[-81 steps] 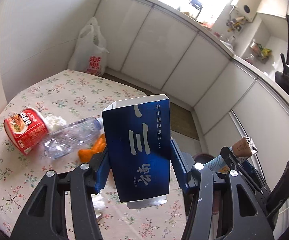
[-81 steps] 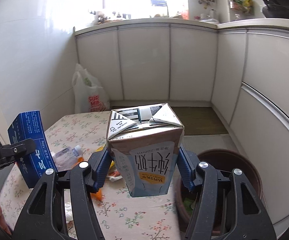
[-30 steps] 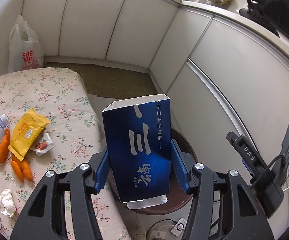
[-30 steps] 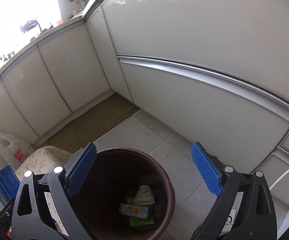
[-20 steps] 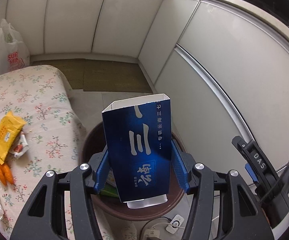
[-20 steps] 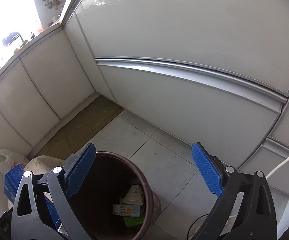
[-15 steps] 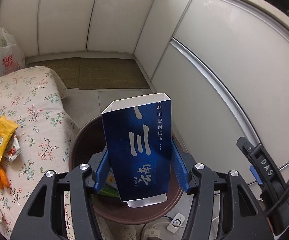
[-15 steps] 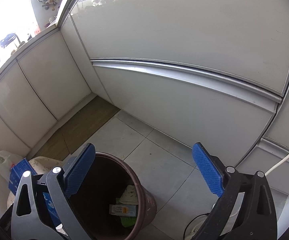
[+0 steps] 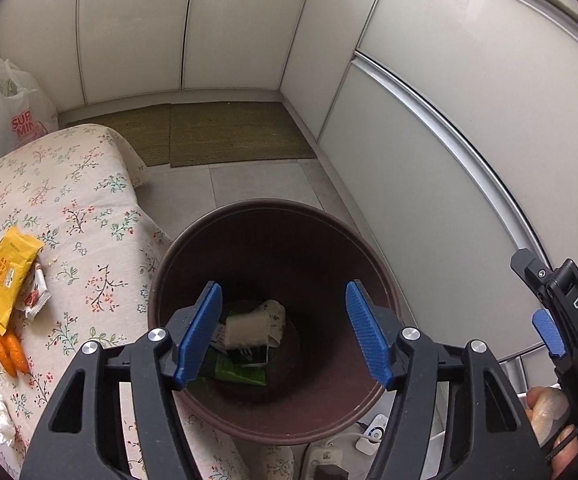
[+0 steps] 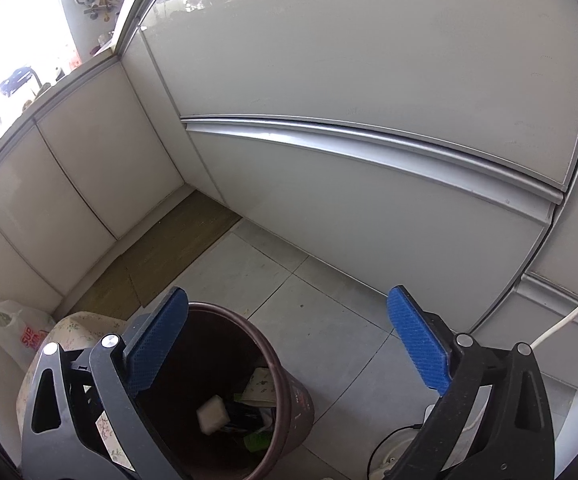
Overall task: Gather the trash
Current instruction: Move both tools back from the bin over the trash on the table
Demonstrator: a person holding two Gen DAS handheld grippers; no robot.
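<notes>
My left gripper point(image 9: 283, 334) is open and empty, right above the brown trash bin point(image 9: 329, 240). Cartons and wrappers point(image 9: 247, 332) lie at the bin's bottom, the dropped box among them. My right gripper point(image 10: 289, 344) is open and empty, held over the floor to the right of the bin point(image 10: 297, 404), which shows trash inside point(image 10: 213, 420). On the floral tablecloth point(image 9: 81, 208) to the left lie a yellow packet point(image 9: 9, 272), orange carrot pieces point(image 9: 5, 352), a small wrapper point(image 9: 37, 296) and a crumpled tissue point(image 9: 1, 420).
White cabinet fronts point(image 9: 429, 100) close in behind and to the right of the bin. A white shopping bag point(image 9: 13, 112) stands by the far wall. A brown mat point(image 9: 225, 132) lies on the tiled floor. Chargers and a cable point(image 9: 353, 440) sit beside the bin's base.
My left gripper has opened and the blue box has dropped into the bin. The right gripper stays open and has drifted slightly right of the bin.
</notes>
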